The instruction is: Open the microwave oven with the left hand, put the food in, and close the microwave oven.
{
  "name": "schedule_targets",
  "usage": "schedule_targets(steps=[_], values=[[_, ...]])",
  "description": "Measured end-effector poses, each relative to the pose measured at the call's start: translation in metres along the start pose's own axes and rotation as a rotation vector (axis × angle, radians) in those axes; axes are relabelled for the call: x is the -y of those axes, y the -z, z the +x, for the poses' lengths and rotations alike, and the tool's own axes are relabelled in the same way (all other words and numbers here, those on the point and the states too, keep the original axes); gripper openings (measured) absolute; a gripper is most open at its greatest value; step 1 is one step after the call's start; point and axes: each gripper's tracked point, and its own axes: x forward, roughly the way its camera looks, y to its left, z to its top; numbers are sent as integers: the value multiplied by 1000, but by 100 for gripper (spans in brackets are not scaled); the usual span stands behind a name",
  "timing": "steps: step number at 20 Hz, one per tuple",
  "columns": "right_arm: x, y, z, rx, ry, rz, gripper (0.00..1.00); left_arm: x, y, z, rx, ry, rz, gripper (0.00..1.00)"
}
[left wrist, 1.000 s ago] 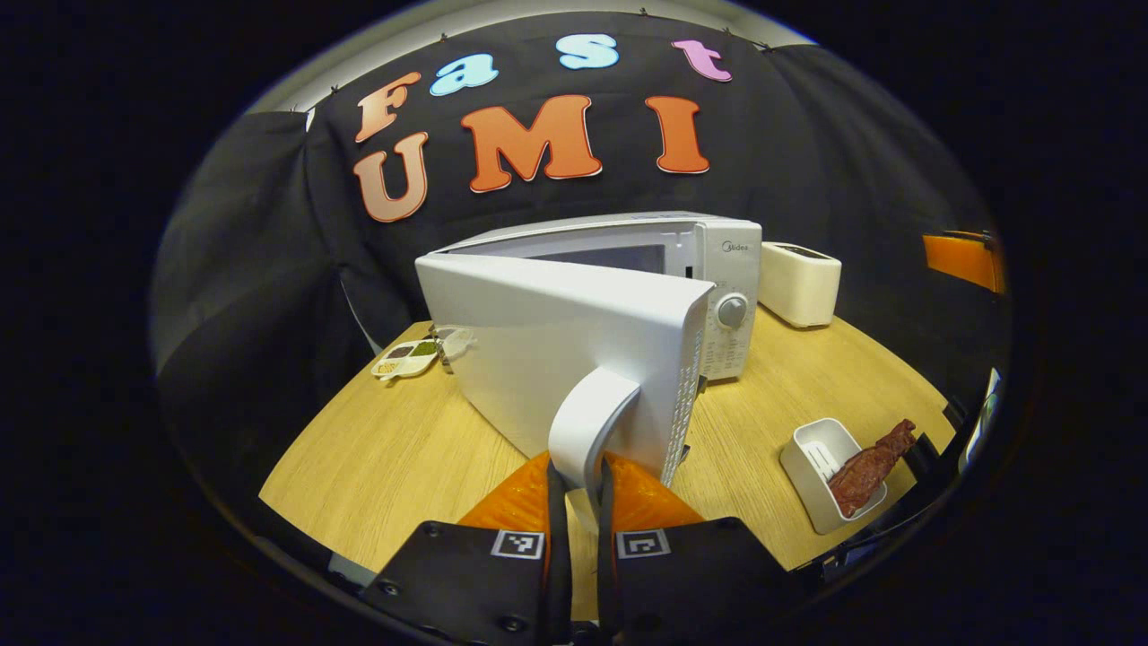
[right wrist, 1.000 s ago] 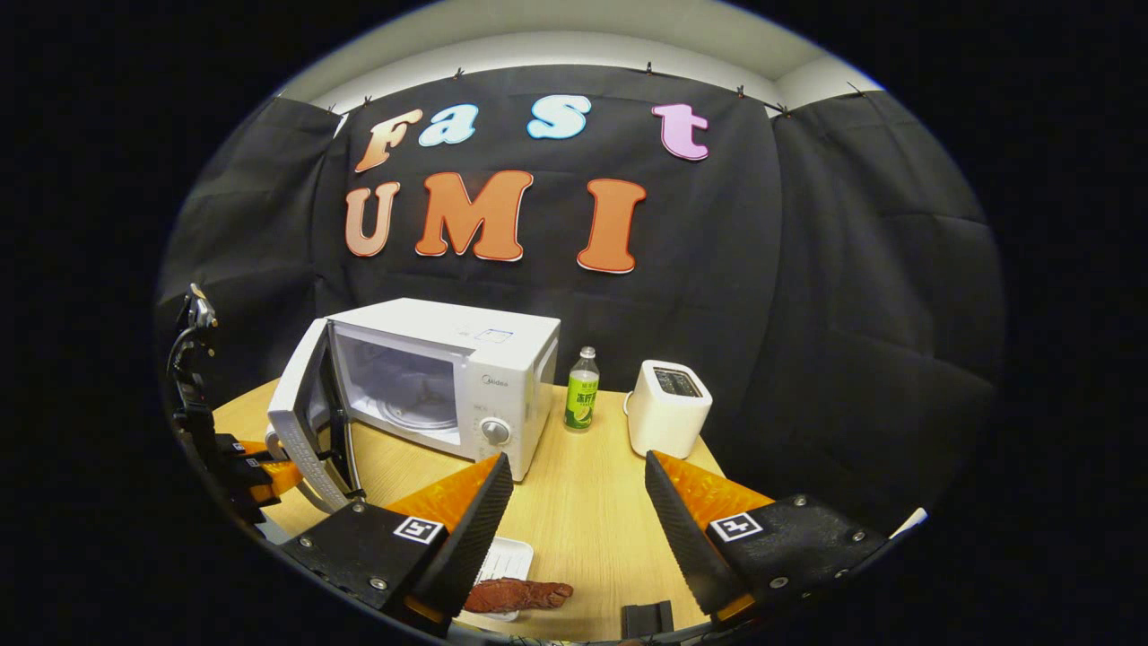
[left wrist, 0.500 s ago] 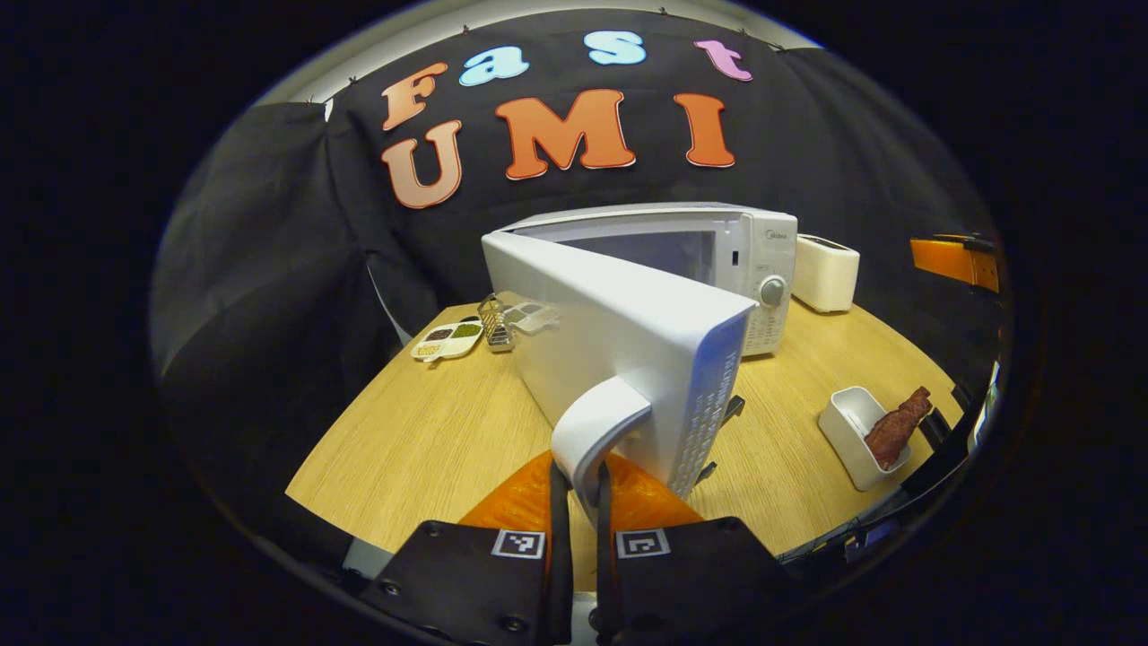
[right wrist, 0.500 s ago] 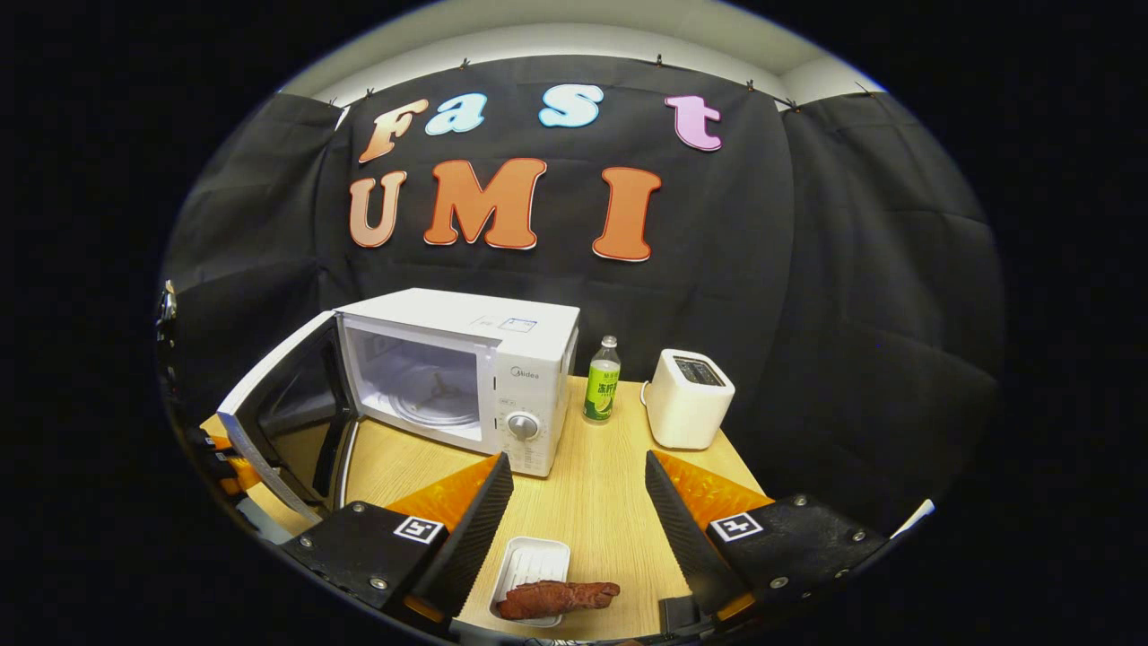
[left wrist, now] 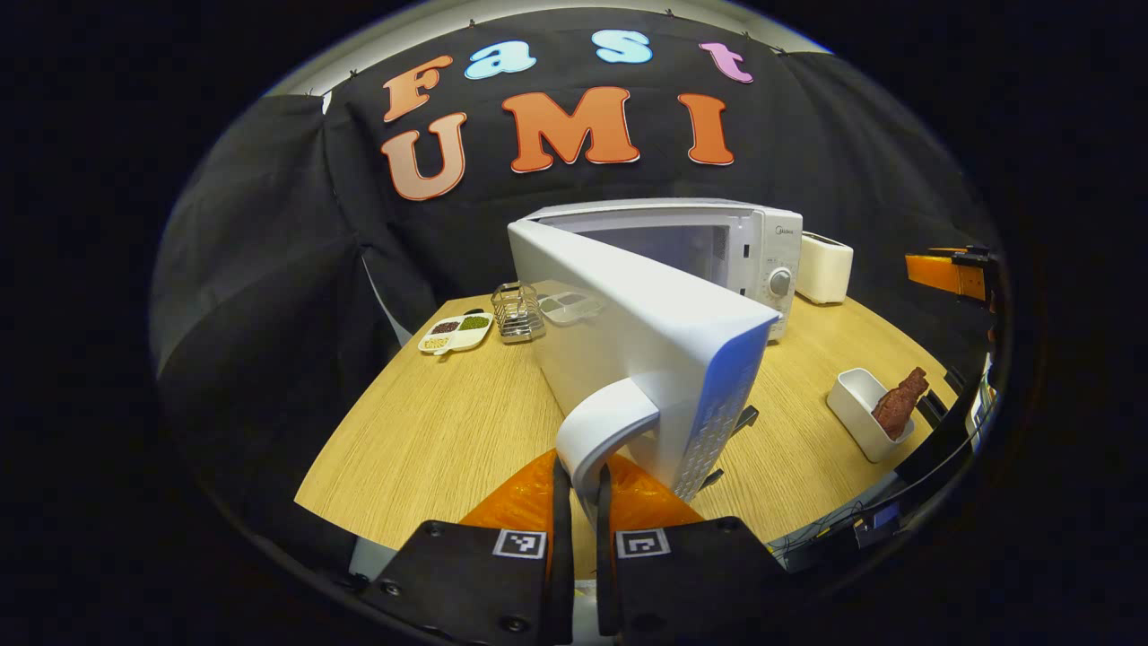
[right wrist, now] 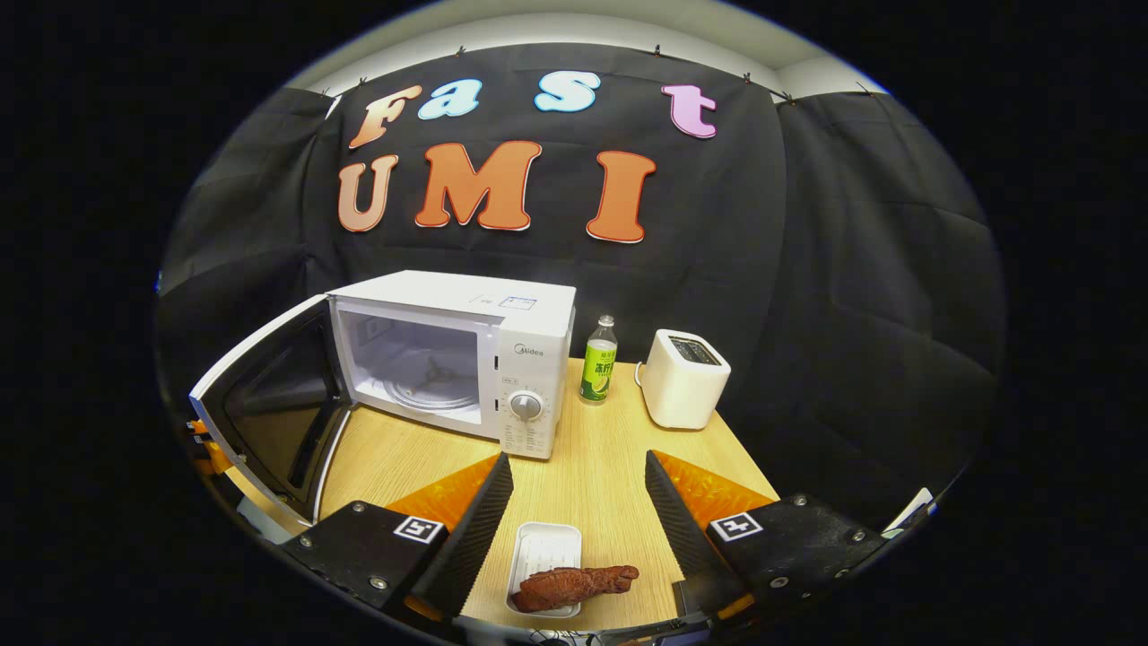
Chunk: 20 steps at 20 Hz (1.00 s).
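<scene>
Wooden table (right wrist: 601, 467) carries everything inside a black-draped booth. Nearest, the right gripper (right wrist: 578, 538) hangs with its fingers wide apart and empty, directly above the food (right wrist: 574, 585), a brown piece lying across a small white tray (right wrist: 544, 549) with its long axis running left to right between the fingers. Off to the left, the left gripper (left wrist: 577, 502) is clamped on the door handle (left wrist: 603, 429), holding the door (right wrist: 265, 408) swung wide. Beyond the tray and left of it, the microwave (right wrist: 466, 359) cavity gapes open, so the right hand seems nearer the food.
</scene>
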Motion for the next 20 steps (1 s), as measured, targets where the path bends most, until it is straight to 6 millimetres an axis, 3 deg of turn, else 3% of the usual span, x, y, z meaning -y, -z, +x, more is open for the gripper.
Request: schedule_targets(steps=[2, 3, 5, 6, 7, 8, 9, 11, 12, 13, 15, 16, 17, 20], values=[[-1, 3, -1, -14, 13, 0, 93, -8, 4, -1, -17, 36, 2, 10], [-1, 5, -2, -20, 20, 2, 93, -15, 6, 0, -25, 51, -2, 16], [-2, 10, -1, -45, 26, 9, 93, -30, 9, -1, -40, 69, -28, 18], [-1, 13, -1, -56, 35, 14, 92, -37, 10, -3, -47, 73, -43, 11], [0, 14, -1, -63, 43, 21, 92, -44, 12, -4, -51, 77, -53, 22], [0, 18, -3, -72, 53, 25, 92, -52, 12, -4, -51, 76, -56, 24], [3, 23, -2, -86, 68, 31, 92, -59, 12, -2, -47, 75, -55, 51], [6, 34, -2, -116, 91, 35, 92, -73, 13, 0, -45, 73, -50, 74], [7, 37, -2, -125, 100, 32, 92, -76, 16, -2, -50, 82, -53, 78], [9, 39, -2, -132, 109, 29, 92, -83, 16, -2, -48, 83, -52, 100], [12, 45, -3, -151, 124, 43, 92, -91, 19, -3, -52, 89, -66, 93], [13, 48, -5, -160, 132, 51, 92, -94, 20, -4, -59, 94, -73, 100], [14, 51, -6, -172, 137, 56, 92, -99, 22, -5, -69, 97, -76, 93], [19, 63, -10, -204, 159, 66, 92, -108, 24, -8, -96, 108, -89, 100]])
